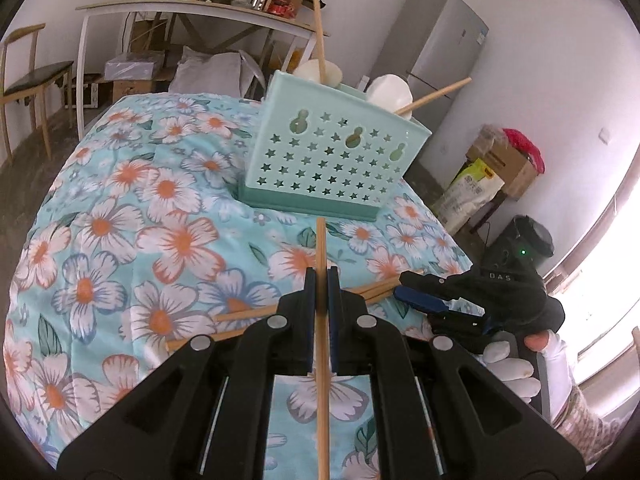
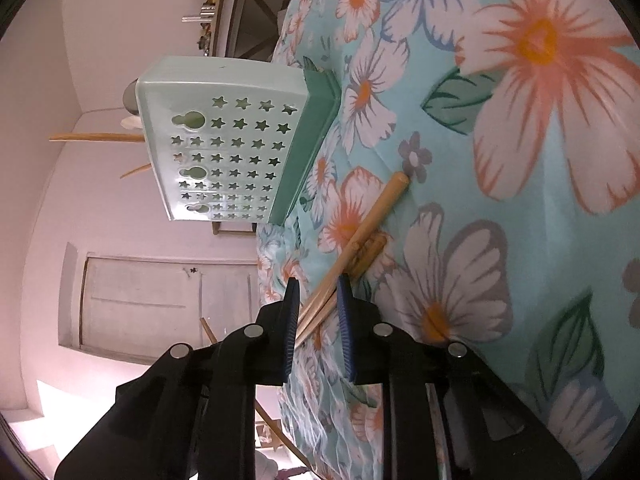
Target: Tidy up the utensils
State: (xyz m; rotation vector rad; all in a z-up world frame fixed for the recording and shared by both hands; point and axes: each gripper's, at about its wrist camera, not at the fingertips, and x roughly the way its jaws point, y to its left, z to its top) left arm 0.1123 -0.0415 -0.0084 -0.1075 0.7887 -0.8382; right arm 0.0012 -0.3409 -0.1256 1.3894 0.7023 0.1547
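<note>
Left tool [image 1: 321,276] clamps one chopstick [image 1: 321,248] pointing toward the holder [image 1: 328,152].

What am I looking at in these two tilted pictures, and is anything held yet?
Each picture comes from a camera on a hand-held gripper that a person carries. In the left camera's view, the left hand-held gripper is shut on one wooden chopstick, pointing toward the green utensil holder on the flowered cloth. The right camera's view is rolled sideways: the right hand-held gripper straddles loose chopsticks lying on the cloth; whether it grips them is unclear.
</note>
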